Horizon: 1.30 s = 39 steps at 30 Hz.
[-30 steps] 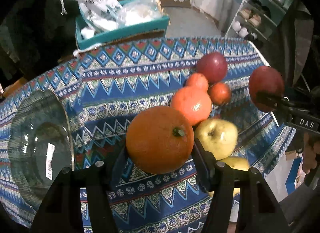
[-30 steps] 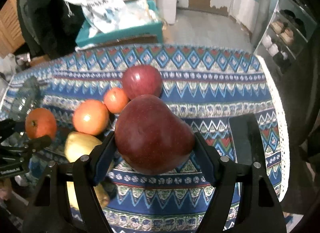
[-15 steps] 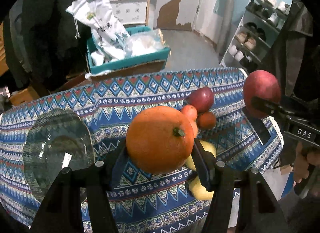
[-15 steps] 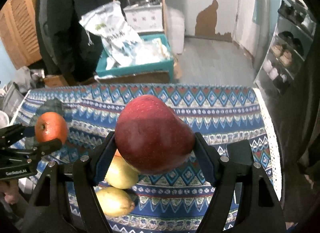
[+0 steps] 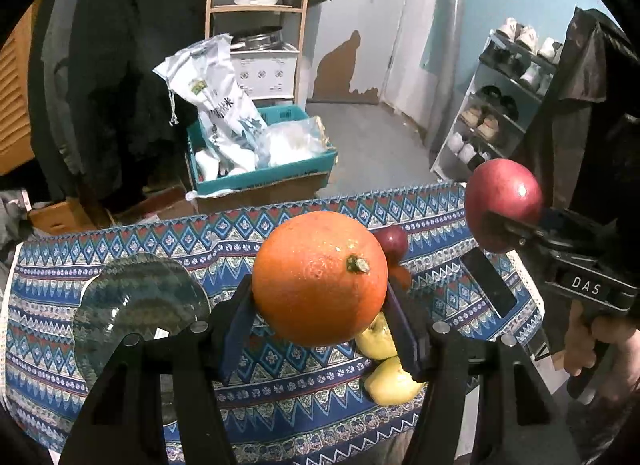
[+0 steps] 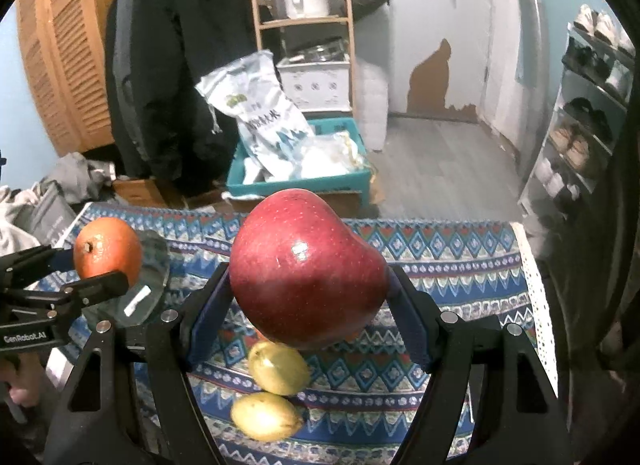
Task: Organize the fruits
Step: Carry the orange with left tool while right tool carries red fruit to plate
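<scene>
Carrying step: my left gripper (image 5: 320, 317) clamps the orange (image 5: 320, 277), my right gripper (image 6: 308, 317) the red apple (image 6: 306, 269).
Next, I judge, both go down into the glass bowl (image 5: 136, 305).

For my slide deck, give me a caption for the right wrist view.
Right gripper holds a red apple above the patterned table.

The table (image 5: 224, 233) has a patterned blue cloth. On it lie a glass bowl (image 5: 136, 305) at left, two yellow fruits (image 6: 276, 389) near, and a dark phone (image 5: 486, 283) at right.
</scene>
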Available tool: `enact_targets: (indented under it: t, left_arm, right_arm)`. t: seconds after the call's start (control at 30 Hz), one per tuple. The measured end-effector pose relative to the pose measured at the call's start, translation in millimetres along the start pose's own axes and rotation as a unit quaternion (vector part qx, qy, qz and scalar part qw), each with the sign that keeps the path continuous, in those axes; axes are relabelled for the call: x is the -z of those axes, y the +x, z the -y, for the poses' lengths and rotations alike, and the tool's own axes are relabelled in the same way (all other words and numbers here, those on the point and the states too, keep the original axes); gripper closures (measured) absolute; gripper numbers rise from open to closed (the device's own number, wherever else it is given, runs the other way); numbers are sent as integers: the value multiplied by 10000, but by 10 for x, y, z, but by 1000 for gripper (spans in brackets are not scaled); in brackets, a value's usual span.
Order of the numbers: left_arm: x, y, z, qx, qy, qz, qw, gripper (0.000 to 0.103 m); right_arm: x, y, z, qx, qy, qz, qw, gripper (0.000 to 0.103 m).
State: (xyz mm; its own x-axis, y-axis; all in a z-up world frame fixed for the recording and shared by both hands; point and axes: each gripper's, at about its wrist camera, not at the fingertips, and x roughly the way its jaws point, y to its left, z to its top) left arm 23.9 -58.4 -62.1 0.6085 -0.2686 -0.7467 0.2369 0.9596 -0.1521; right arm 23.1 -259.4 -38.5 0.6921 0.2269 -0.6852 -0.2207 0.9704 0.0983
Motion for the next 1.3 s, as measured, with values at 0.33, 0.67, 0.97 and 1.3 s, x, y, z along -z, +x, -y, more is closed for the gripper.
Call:
enact_targets:
  t: [0.33, 0.67, 0.97, 1.3]
  left_arm:
    - [39, -108, -235, -113, -201, 49, 9997, 40]
    - [99, -218, -646, -302, -585, 88, 9978, 40]
    - [174, -315, -1073, -519, -955, 138, 9940, 40]
    - [340, -346, -1538, -788, -1349, 75, 9877, 40]
  right_arm:
    - [-163, -25, -306, -273, -168, 125, 9994, 28]
    - [-291, 153, -752, -581, -408, 19, 9975, 28]
    - [-359, 386, -1166, -830, -594, -177, 9946, 28]
    - [-419, 693, -1636, -1034, -830, -414, 9903, 28]
